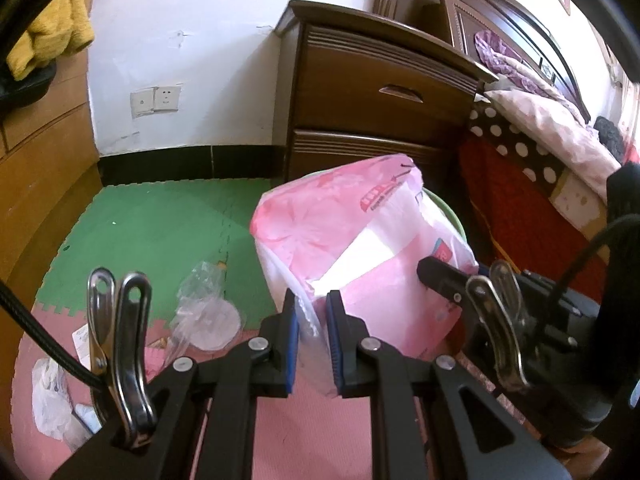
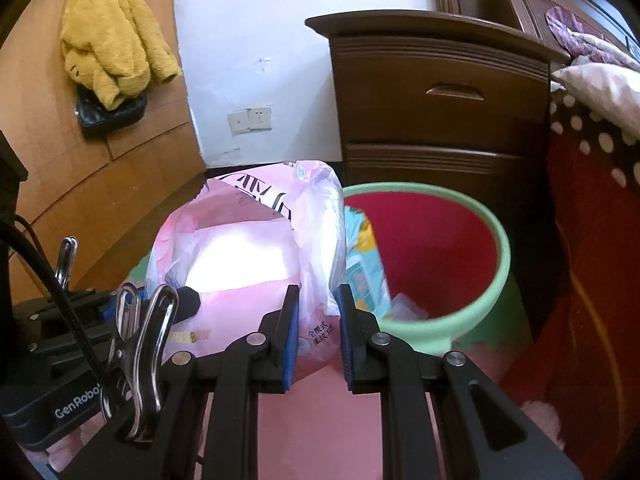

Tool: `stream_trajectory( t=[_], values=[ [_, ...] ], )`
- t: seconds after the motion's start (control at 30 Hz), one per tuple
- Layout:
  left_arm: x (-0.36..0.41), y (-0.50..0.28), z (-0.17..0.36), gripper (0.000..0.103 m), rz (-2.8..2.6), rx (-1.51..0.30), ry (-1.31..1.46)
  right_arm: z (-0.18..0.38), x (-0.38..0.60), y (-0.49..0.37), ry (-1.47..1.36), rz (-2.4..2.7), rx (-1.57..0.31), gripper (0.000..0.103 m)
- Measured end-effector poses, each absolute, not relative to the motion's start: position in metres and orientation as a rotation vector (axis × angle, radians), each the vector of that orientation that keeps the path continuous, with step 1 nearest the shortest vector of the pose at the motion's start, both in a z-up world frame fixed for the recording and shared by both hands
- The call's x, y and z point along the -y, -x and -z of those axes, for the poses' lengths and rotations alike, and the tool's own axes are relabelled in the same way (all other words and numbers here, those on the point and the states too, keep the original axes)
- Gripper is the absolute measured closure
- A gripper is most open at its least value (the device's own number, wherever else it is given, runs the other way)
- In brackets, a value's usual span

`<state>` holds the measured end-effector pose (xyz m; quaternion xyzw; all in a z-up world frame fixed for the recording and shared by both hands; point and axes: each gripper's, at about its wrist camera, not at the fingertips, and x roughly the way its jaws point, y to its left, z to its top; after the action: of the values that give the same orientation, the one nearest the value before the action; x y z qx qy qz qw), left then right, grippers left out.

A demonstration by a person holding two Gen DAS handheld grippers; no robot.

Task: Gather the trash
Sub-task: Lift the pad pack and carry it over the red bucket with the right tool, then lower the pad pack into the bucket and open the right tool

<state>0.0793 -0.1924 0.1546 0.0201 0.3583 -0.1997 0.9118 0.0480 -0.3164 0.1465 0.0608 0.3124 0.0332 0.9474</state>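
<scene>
While both hand-held grippers, left (image 1: 312, 344) and right (image 2: 318, 338), clamp the pink bag (image 1: 352, 240) just beside the bin (image 2: 472, 280), carry level over the rim, then release together.

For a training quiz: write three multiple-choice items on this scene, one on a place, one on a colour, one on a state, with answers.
1. Where does the round plastic bin with a green rim stand?
A. Before the dark wooden nightstand
B. On the bed
C. Under the wall socket

2. What colour is the bin's inside?
A. Blue
B. Red
C. Yellow

3. How is the pink-and-white plastic package held?
A. Lying loose on the floor
B. By the left hand-held gripper alone
C. By both, the right hand-held gripper too

Answers: A, the nightstand's drawers rise right behind its rim; B, its inner wall shows red; C, each gripper's pads pinch the film.
</scene>
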Motion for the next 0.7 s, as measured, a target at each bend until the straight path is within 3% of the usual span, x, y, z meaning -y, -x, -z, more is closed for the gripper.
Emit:
stream_trajectory(
  t=[0.7],
  values=[
    [0.272,-0.151,-0.136,0.089,0.469,-0.769,-0.075,-0.114,0.393,-0.111,-0.243,0.118,-0.662,0.085]
  ],
)
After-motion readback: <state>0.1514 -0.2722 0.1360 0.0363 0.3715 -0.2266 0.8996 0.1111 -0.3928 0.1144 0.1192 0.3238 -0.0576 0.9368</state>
